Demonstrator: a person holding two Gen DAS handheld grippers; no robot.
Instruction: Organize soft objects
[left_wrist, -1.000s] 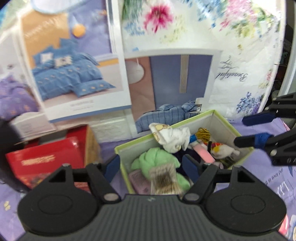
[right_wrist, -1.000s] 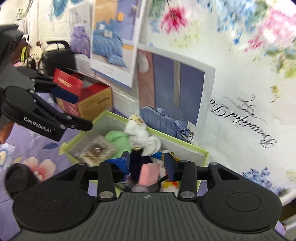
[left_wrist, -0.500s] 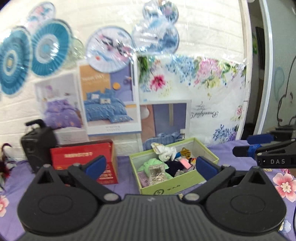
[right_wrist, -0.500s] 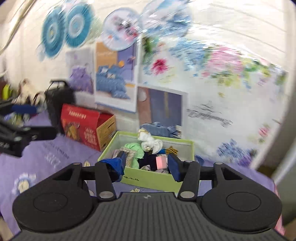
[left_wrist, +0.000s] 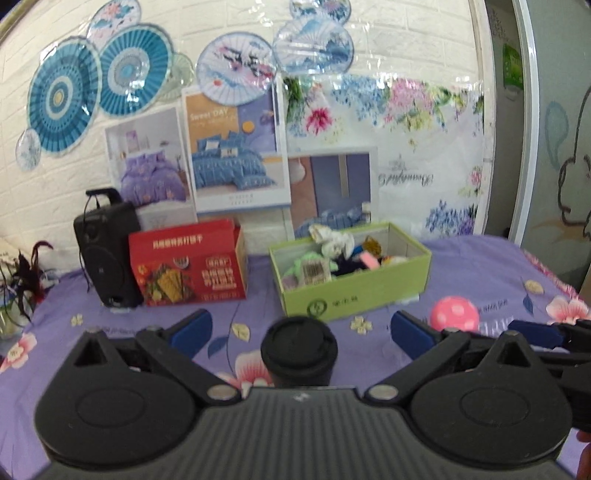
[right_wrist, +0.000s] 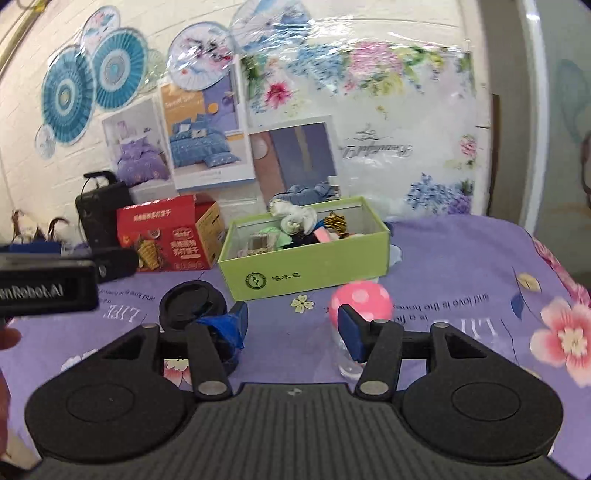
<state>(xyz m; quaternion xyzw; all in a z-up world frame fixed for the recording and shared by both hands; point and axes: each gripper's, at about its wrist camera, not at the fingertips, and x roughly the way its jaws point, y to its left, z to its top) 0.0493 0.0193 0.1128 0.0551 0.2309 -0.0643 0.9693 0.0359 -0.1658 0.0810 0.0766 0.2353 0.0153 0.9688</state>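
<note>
Bright even light, plastic glare on wall, slight blur, fisheye-bent edges

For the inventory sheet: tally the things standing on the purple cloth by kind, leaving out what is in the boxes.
Boxes: 2, green box and red box
Black speaker: 1
Black lidded cup: 1
Pink ball: 1
Total: 5

Left gripper (left_wrist: 301, 330): matte black plastic body with a ribbed central deck, two round raised discs at the sides, triangular cut-outs in the linkage arms, silver screw heads at the pivots, blue pads on the fingers (left_wrist: 192, 330). Right gripper (right_wrist: 293, 323): same black build and silver screws, blue finger pads, the left pad's covering crumpled. White lettering "enRobot.AI" shows on the left unit's side in the right view.
</note>
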